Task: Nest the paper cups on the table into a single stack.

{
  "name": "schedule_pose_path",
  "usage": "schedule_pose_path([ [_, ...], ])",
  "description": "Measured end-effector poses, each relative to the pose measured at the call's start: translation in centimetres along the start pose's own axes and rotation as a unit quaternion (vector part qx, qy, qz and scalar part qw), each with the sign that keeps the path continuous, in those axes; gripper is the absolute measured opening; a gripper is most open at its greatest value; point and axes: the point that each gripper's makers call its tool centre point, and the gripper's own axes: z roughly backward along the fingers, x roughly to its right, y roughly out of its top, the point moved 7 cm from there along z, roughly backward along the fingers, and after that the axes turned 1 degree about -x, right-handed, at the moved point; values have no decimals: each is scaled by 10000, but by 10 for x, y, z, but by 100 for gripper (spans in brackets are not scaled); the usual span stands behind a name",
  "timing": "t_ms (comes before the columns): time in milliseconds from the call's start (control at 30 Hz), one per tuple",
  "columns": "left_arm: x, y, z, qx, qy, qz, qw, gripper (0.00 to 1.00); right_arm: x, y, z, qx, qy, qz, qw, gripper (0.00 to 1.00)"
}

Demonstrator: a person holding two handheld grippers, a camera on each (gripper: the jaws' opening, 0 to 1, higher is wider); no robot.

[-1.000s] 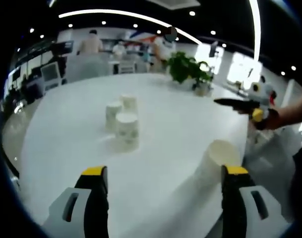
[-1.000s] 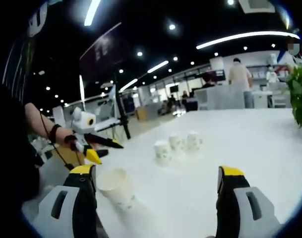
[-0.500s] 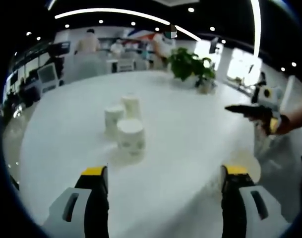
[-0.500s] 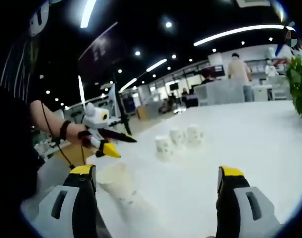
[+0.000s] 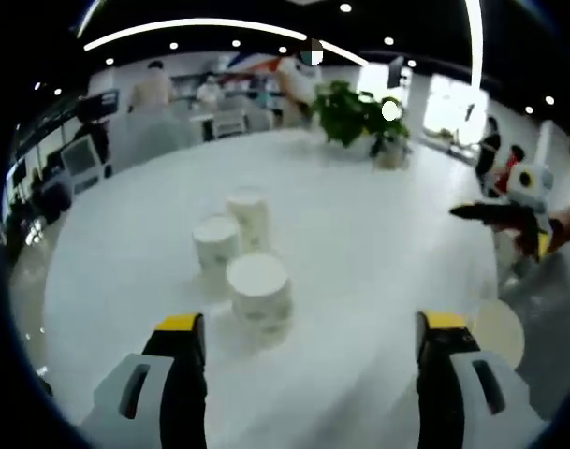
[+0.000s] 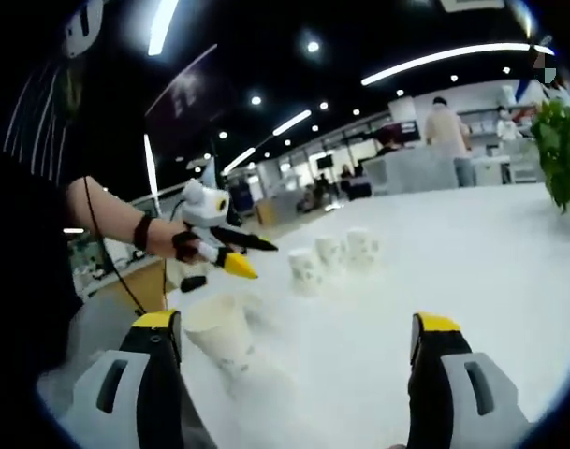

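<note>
In the left gripper view, the left gripper (image 5: 303, 327) is being held with its jaws wide apart and nothing between them. Just beyond, three paper cups (image 5: 259, 289) are seen clustered upright on the white table (image 5: 359, 234), with a potted plant (image 5: 359, 117) farther back. The right gripper (image 6: 296, 327) is likewise being held agape and empty, a single cup (image 6: 219, 329) standing by its left jaw.

Paper cups (image 5: 258, 294): matt white paper. Table (image 5: 359, 243): smooth, glossy white surface. Gripper jaw tips: yellow plastic.
</note>
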Motion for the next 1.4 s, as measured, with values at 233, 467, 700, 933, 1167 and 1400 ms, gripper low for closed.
schedule_pose_path([
  [233, -5, 8, -13, -157, 18, -193, 9997, 87, 5, 1, 3, 132, -48, -102, 9999, 100],
  [467, -19, 12, -27, -215, 52, -235, 9995, 86, 8, -5, 6, 79, -39, -76, 9999, 100],
  [700, -20, 10, -36, -344, 42, -299, 9990, 87, 14, -8, 9, 63, -65, -105, 9999, 100],
  [933, -19, 11, -41, -426, 39, -332, 9985, 85, 17, -6, 9, 112, -142, -144, 9997, 100],
  [1167, -22, 14, -44, -381, -18, -203, 9991, 79, 18, -7, 9, 110, -114, -189, 9997, 100],
  [1400, -26, 16, -49, -376, -118, -329, 9987, 69, 18, -9, 8, 130, -118, -273, 9995, 100],
])
